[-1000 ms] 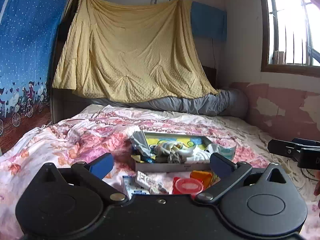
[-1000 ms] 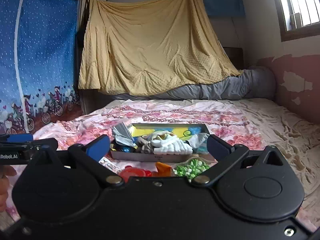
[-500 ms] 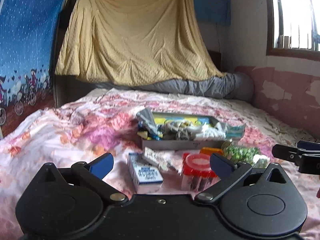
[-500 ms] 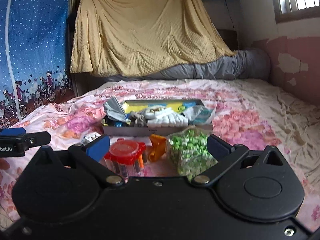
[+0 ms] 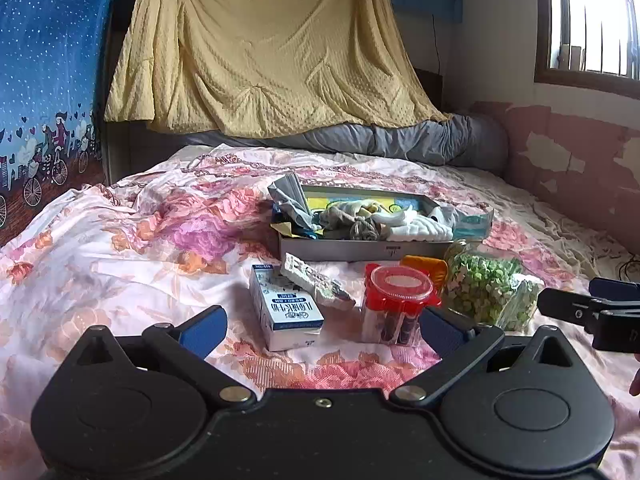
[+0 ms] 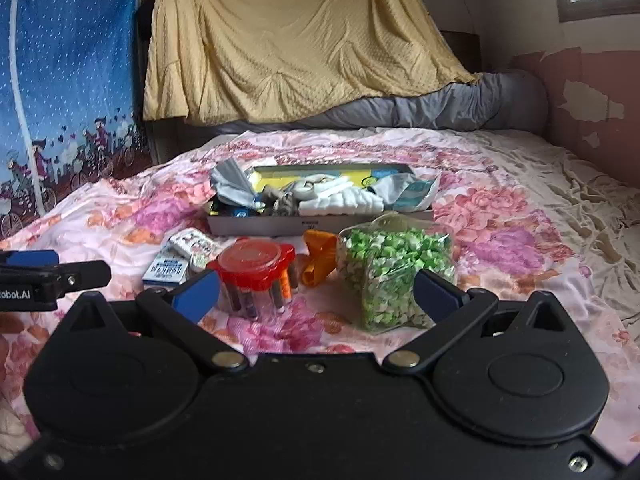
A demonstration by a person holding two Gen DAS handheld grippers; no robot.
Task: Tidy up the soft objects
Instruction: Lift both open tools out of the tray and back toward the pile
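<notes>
A shallow grey box on the floral bed holds soft items: a grey cloth, rolled socks, a white folded cloth. In front lie a blue-white carton, a white packet, a red-lidded tube holder, an orange piece and a bag of green-white bits. My left gripper is open and empty, before the carton and holder. My right gripper is open and empty, before the holder and bag.
A yellow blanket hangs behind the bed, above a grey rolled duvet. A blue curtain is on the left, a peeling pink wall on the right. The bedspread is rumpled.
Both grippers have tilted down and come closer to the bed, so the items in front of the box now show fully. Both stayed open.
</notes>
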